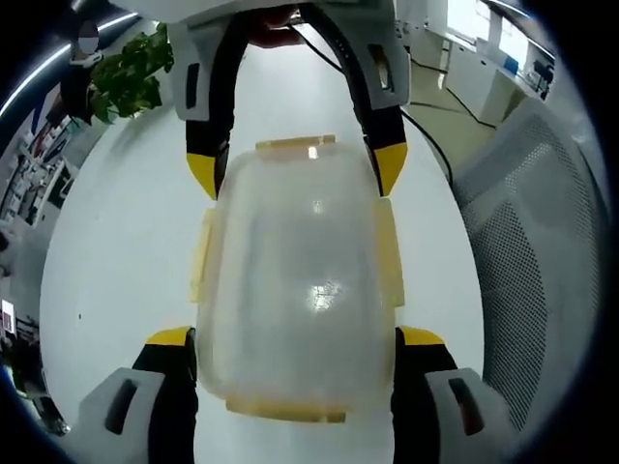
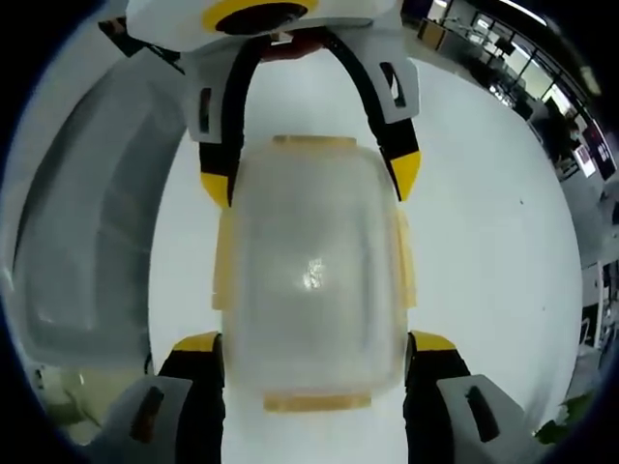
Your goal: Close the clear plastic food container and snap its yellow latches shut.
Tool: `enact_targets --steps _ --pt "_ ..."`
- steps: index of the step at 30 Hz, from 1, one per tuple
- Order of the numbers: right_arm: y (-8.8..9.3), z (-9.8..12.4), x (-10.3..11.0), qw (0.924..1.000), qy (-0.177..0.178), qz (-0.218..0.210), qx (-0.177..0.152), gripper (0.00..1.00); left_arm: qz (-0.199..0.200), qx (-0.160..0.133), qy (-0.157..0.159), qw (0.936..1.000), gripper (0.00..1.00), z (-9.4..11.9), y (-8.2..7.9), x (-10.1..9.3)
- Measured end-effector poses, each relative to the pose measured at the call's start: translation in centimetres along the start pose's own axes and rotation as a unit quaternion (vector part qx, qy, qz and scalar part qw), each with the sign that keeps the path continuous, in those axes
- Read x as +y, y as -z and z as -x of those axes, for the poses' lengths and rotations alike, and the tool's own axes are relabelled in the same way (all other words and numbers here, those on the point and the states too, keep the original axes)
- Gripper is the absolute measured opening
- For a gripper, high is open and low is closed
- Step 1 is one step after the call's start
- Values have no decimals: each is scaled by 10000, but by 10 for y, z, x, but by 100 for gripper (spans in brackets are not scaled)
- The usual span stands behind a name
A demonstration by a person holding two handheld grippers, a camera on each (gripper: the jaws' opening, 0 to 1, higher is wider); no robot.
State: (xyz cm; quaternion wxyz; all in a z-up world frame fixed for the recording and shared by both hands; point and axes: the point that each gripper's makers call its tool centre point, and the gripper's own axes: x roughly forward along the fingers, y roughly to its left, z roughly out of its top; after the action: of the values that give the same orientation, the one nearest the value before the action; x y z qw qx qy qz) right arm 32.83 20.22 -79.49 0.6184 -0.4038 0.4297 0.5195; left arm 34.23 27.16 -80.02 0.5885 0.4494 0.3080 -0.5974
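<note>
A clear plastic food container with its lid on lies on the white table, between my two grippers, which face each other. Pale yellow latches run along its sides and ends and lie flat against it. My left gripper has its yellow-tipped jaws against both sides of the near end. My right gripper clasps the far end from the top of the view. In the right gripper view the same container sits between my right gripper and my left gripper.
A grey mesh chair back stands at the table's edge, also seen as the chair in the right gripper view. A green plant and office desks lie beyond. Bare white table surrounds the container.
</note>
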Motion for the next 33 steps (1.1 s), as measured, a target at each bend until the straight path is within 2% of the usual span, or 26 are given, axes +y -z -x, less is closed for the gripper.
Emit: enact_targets --steps 20,33 --pt "-20 -7 -1 9998 -32 154 97 76 147 -40 -54 9999 83 9 19 -1" --pt "-41 -13 -1 9996 -47 256 66 76 247 9 -96 9996 83 18 39 -2"
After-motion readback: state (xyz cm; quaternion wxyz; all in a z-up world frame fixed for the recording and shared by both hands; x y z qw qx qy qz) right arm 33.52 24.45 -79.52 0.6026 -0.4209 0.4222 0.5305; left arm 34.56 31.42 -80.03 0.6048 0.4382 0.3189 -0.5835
